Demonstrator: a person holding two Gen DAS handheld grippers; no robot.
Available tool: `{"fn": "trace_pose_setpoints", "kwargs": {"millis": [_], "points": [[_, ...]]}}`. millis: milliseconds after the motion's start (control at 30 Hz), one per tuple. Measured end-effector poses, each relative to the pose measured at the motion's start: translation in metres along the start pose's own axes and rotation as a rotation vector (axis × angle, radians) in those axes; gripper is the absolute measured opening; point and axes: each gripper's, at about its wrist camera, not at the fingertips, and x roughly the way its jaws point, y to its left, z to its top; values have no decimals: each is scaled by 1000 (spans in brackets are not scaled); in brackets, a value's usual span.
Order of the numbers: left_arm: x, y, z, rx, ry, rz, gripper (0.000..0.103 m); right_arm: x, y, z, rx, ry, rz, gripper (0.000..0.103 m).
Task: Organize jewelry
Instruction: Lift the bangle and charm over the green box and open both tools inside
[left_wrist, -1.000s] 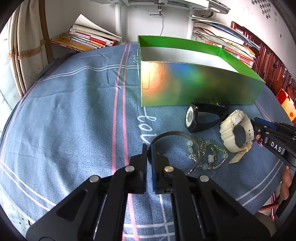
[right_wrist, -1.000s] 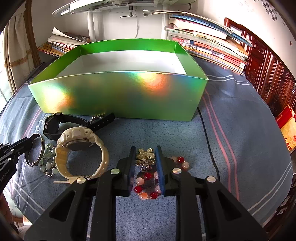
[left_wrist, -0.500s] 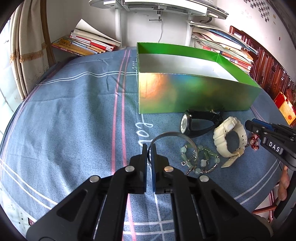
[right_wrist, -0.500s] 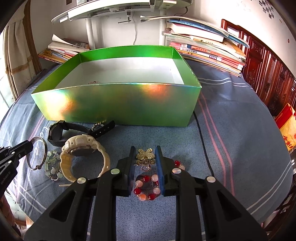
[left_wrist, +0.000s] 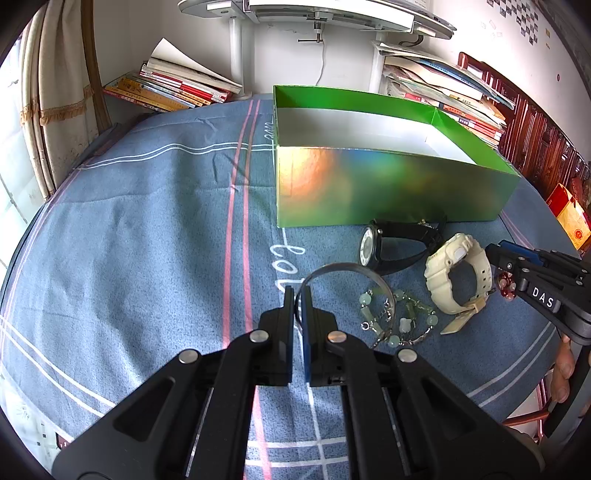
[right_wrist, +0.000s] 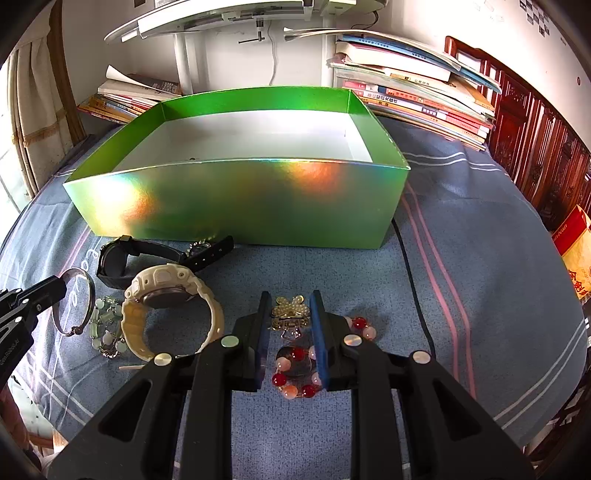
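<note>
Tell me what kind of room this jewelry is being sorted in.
Probably a home study or living room. Stacks of books lie along the wall, carved dark wooden furniture stands at the right, and the table wears a blue striped household cloth.

You see a glossy, iridescent green cardboard box (right_wrist: 236, 199) on matt woven blue striped cloth (left_wrist: 147, 229). Thin polished metal bangle (left_wrist: 345, 266); matt cream plastic watch (left_wrist: 458, 273); shiny red and pink glass-like beads (right_wrist: 295, 373); matt black plastic claws.

White wall (right_wrist: 229, 62), stacked books (right_wrist: 413, 96), carved wooden cabinet (right_wrist: 535, 147), curtain (left_wrist: 55, 110).
</note>
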Motion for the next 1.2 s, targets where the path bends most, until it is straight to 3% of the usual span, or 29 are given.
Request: {"fn": "trace_pose_setpoints", "kwargs": {"millis": [333,467,667,800,933,1067,1200], "points": [[1,-1,-1,4,3,-2,4,1,-1,-2,4,3,-1,21],[-8,1,8,0,-26,-6,4,-14,-4,10,15,-45,14,21],[-38,2,54,7,-163,-9,4,-58,-5,54,5,-207,50,21],[-40,-1,99,12,-237,4,4,-53,-4,90,6,-251,57,22],[-6,-12,133,29,-203,-11,4,-9,-2,114,38,-159,99,22],[31,-20,142,45,-161,25,5,24,-7,118,76,-64,137,22],[41,-17,140,8,-140,9,13,21,-14,112,118,-61,163,39]]}}
